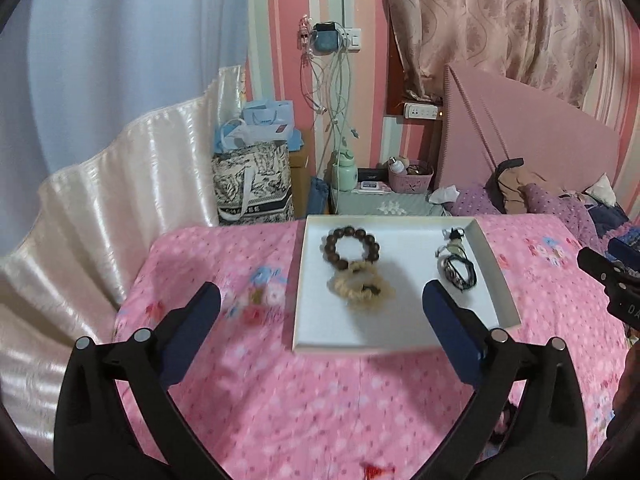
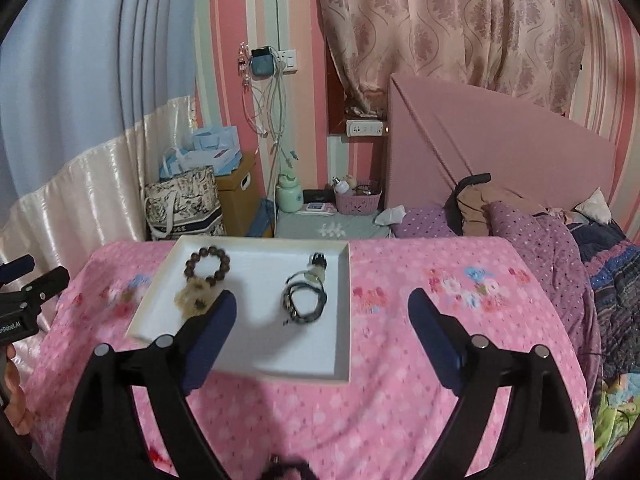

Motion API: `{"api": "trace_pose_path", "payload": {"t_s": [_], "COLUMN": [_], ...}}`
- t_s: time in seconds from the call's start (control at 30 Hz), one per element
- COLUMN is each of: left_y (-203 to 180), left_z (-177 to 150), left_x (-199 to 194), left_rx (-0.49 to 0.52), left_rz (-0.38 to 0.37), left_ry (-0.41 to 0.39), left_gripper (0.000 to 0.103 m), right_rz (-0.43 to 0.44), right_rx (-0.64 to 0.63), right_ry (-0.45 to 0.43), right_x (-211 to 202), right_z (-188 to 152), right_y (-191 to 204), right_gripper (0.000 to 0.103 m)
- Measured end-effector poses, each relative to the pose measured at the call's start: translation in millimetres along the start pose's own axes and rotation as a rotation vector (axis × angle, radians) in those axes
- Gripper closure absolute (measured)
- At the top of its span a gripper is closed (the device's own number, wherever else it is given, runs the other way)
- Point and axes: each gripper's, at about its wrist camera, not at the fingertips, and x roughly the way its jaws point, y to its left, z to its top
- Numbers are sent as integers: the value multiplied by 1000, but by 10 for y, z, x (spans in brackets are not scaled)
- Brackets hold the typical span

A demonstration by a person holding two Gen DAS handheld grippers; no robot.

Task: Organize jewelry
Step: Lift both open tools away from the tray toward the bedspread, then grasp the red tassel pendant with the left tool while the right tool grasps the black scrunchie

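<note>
left black plastic two-finger gripper (image 1: pixel 320 304) — navy blue pads (image 1: pixel 452 328), round silver screws at the finger joints | right black plastic two-finger gripper (image 2: pixel 322 312) — same navy pads (image 2: pixel 210 330), silver screws | white lettering on the left body | bare skin behind it

Tray (image 1: pixel 308 312): looking like matt white card.
Bead bracelet (image 1: pixel 352 249): showing dark, wood-like gloss.
Bedcover (image 1: pixel 304 408): lying as pink printed cloth.
Left curtain (image 1: pixel 120 184): gleaming like satin.
</note>
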Motion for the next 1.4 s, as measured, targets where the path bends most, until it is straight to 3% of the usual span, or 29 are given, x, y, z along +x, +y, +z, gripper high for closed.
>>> {"api": "trace_pose_path", "payload": {"t_s": [0.23,0.63,0.93,1.4], "left_y": [35,-19,-35,-152], "left_z": [-543,-1249,-1554,-1796], "left_x": [-213,-112,46,310], "left_rx": [-7,-10,-9,19], "left_rz": [6,-19,-45,-100], "left_ry": [28,109,166,239], "left_gripper": [3,3,3,7], "right_rz": [12,15,3,-26], "right_rx": [-5,12,28,14], "right_ry": [28,81,134,210], "right_x": [-158,-160,-24,262], "right_z": [-429,-1162,-1509,-1758], "right_y": [-40,-45,-93,-113], "right_gripper": [15,15,15,15]}}
